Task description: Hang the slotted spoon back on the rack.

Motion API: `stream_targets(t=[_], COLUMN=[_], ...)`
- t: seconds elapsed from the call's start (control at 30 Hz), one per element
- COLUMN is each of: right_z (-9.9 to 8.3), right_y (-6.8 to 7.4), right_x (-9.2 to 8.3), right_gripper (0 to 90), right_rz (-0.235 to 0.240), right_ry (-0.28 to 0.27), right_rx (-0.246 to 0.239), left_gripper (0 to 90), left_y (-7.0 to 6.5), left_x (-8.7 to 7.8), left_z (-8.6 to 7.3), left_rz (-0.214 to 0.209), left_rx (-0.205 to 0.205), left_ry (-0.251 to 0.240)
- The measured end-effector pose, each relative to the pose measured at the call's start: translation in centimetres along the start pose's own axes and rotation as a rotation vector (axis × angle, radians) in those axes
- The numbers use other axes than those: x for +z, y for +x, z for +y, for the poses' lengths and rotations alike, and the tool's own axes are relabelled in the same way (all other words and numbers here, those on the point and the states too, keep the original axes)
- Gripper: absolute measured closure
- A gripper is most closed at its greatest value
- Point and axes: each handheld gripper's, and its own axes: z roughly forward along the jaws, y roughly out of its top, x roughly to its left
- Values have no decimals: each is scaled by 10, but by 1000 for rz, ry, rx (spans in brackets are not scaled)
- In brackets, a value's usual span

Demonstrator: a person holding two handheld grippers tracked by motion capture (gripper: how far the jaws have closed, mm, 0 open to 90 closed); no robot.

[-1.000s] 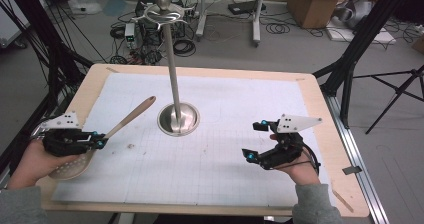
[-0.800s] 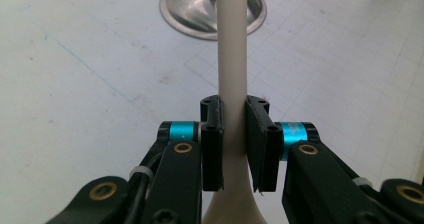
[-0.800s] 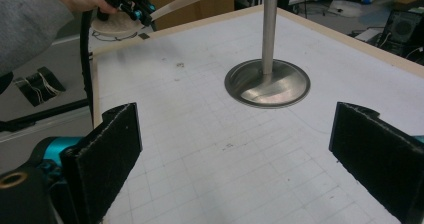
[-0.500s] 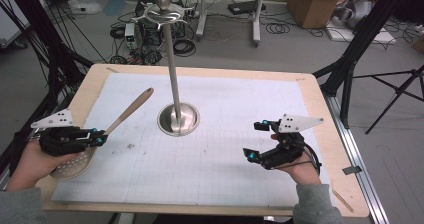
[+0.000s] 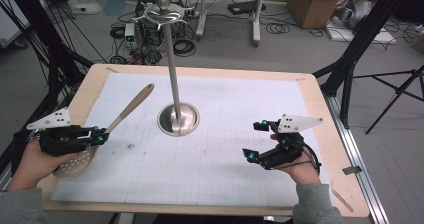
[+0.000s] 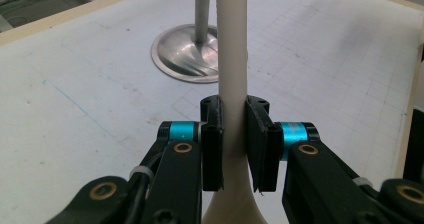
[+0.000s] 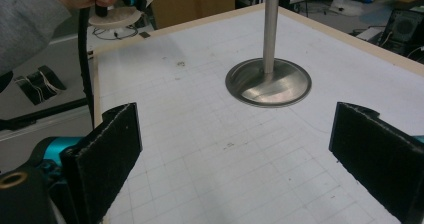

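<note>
A pale wooden slotted spoon (image 5: 131, 107) is at the left of the table, its handle pointing toward the middle and its round holed head (image 5: 75, 165) under the person's left hand. My left gripper (image 5: 102, 135) is shut on the handle. In the left gripper view both pads press the handle (image 6: 232, 59) just above the head. The right gripper view shows the spoon head (image 7: 112, 18) held off the table. My right gripper (image 5: 252, 140) rests at the right front, its jaws wide open and with nothing between them (image 7: 235, 149).
A metal stand (image 5: 171, 69) with a round base (image 5: 178, 119) and hooks at its top rises from the middle of the white gridded mat (image 5: 225, 99). A wooden rim (image 5: 327, 129) frames the table. Cables, boxes and tripods lie on the floor beyond.
My left gripper has shifted slightly left with the spoon, and the handle's far end has swung a little toward the far side. The right gripper has not moved.
</note>
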Motion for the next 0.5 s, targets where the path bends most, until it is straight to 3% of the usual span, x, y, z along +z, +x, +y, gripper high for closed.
stream_targets(t=[0.17, 0.37, 0.5], right_z=[0, 0, 0], right_y=[-1, -1, -1], right_x=[-2, -2, -2], right_gripper=[52, 52, 52], right_rz=[-4, -6, -6], right_ry=[-6, -9, -7], right_rx=[4, 6, 1], left_gripper=[779, 779, 779], left_y=[-1, -1, -3], left_x=[2, -3, -9], left_z=[4, 10, 17], left_rz=[-13, -13, -23], left_rx=[10, 5, 10], left_ry=[5, -51, -118])
